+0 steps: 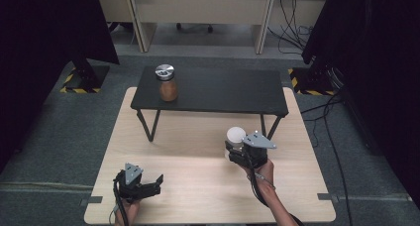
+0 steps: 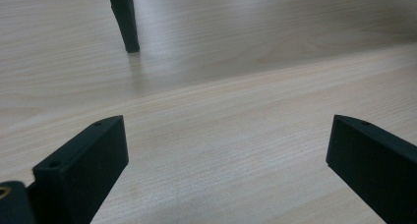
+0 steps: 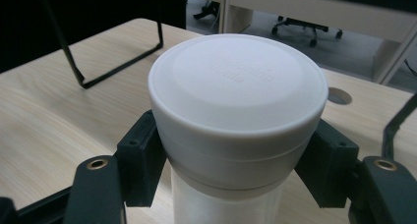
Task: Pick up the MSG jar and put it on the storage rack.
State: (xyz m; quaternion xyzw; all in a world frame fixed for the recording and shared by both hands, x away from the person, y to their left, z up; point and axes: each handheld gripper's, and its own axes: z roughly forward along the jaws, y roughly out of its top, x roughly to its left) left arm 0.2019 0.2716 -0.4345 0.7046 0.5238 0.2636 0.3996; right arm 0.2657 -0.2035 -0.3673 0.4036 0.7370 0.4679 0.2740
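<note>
A white bottle with a broad white cap (image 3: 238,94) sits between the jaws of my right gripper (image 3: 236,167), which is shut on it just under the cap. In the high view the white bottle (image 1: 235,135) and the right gripper (image 1: 246,151) are over the wooden table (image 1: 198,186), in front of the black shelf's right legs. My left gripper (image 1: 148,185) rests low near the table's front left, jaws open with bare wood between them (image 2: 221,155). A brown jar with a silver lid (image 1: 167,83) stands on the left of the black shelf (image 1: 223,92).
The low black shelf stands on thin metal legs (image 2: 125,20) across the back of the table. A round cable hole (image 3: 338,96) lies in the tabletop beyond the bottle. Dark curtains, desks and floor cables surround the table.
</note>
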